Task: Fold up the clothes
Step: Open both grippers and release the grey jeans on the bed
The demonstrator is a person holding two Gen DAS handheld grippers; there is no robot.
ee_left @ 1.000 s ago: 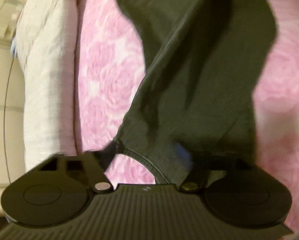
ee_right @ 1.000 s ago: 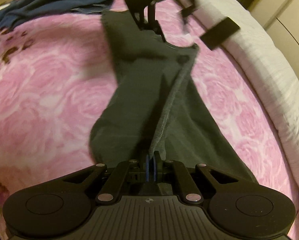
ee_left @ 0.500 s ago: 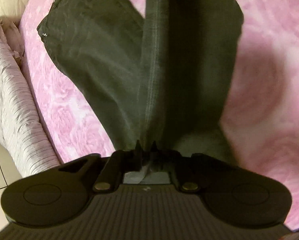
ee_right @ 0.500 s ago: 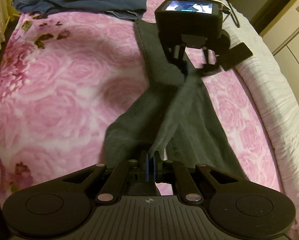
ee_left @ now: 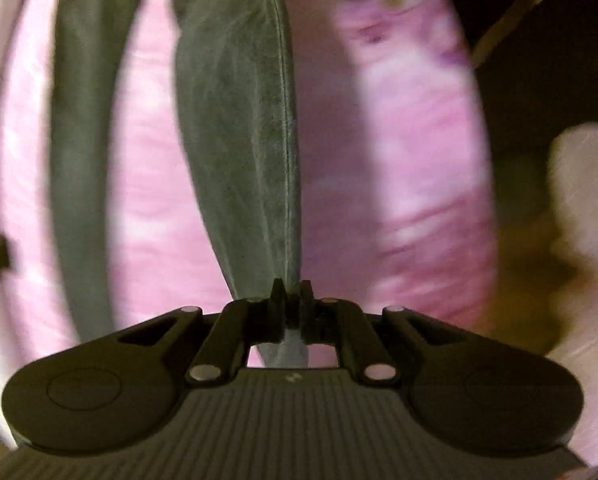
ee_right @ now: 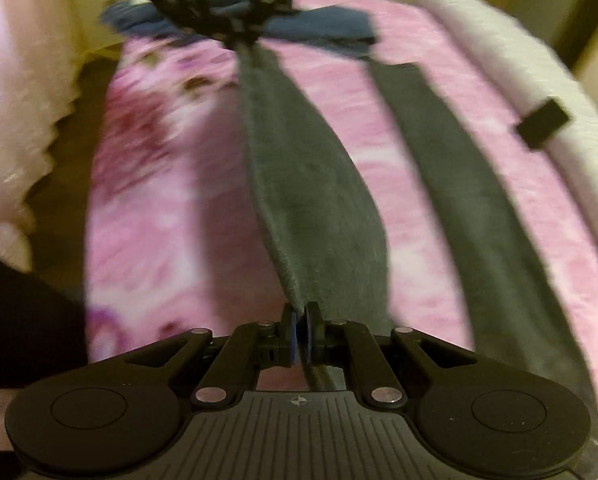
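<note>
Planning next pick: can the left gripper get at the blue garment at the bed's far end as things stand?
Probably not yet. The left gripper hangs just short of the blue garment with nothing between, but its fingers are clamped on the grey trousers, stretched to the right gripper.

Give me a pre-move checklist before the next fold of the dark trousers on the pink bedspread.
1. Left gripper pinches the dark trousers: ok, cloth sits between its pads, though the jaws are easing open slightly.
2. Right gripper clamped on the trouser edge: ok.
3. Held leg stretched between both grippers: ok, taut in the right wrist view.
4. Other leg lying flat on the pink bedspread: ok.
5. Blue garment apart from the trousers: cannot tell, blurred.
6. Black object on the white quilt out of the way: ok.
</note>
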